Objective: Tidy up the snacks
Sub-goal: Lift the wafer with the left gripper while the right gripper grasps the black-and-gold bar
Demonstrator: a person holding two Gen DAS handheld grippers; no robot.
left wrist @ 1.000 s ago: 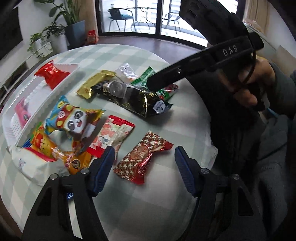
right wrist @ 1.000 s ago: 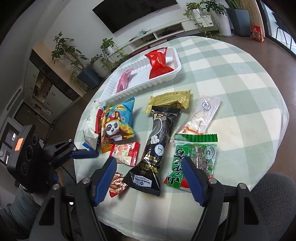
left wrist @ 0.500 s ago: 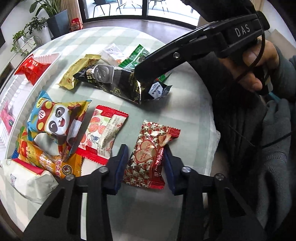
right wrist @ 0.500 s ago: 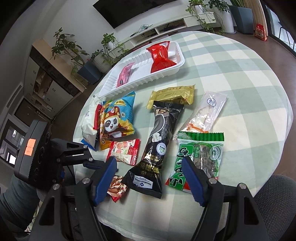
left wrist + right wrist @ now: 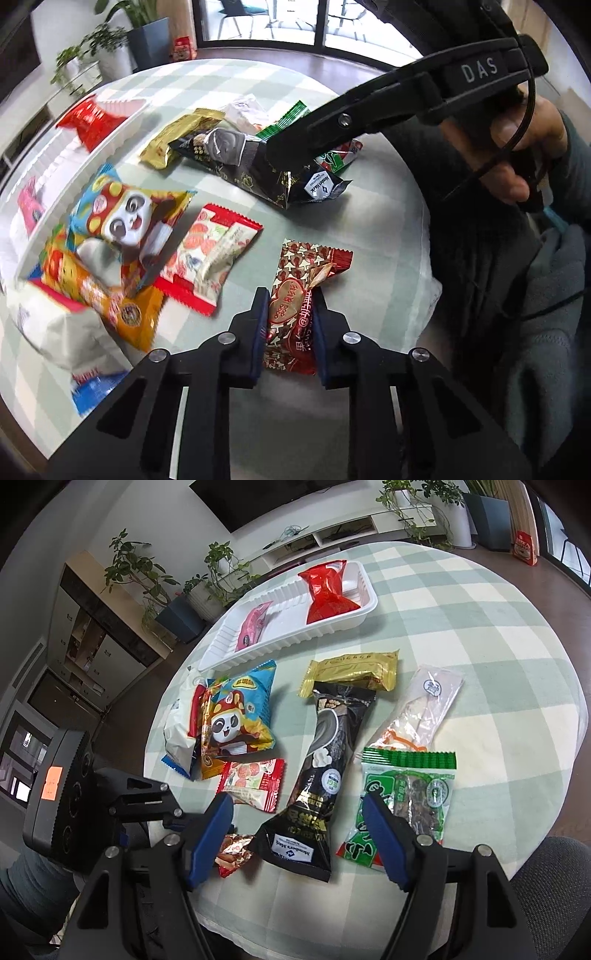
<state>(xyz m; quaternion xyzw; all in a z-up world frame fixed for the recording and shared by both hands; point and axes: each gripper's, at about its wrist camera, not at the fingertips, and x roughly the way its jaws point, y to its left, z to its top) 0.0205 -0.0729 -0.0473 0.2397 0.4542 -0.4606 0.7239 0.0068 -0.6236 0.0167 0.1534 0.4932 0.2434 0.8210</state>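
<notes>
My left gripper (image 5: 289, 328) is shut on a red-and-gold heart-print candy packet (image 5: 299, 295) at the near edge of the round table; the packet also shows in the right wrist view (image 5: 232, 853). My right gripper (image 5: 297, 834) is open and empty, hovering above the near end of a long black snack bag (image 5: 325, 760). A white tray (image 5: 280, 642) at the far side holds a red packet (image 5: 325, 594) and a pink packet (image 5: 253, 626). A panda bag (image 5: 122, 221), a red-and-white packet (image 5: 210, 258) and a green packet (image 5: 406, 797) lie loose.
A gold packet (image 5: 354, 672) and a clear packet (image 5: 424, 709) lie past the black bag. A white bag (image 5: 181, 723) and an orange packet (image 5: 99, 295) lie under the panda bag. The table has a checked cloth (image 5: 498, 664). Potted plants stand beyond.
My left gripper moved forward and closed its fingers onto the heart-print candy packet. My right gripper stayed open and shifted slightly over the black bag.
</notes>
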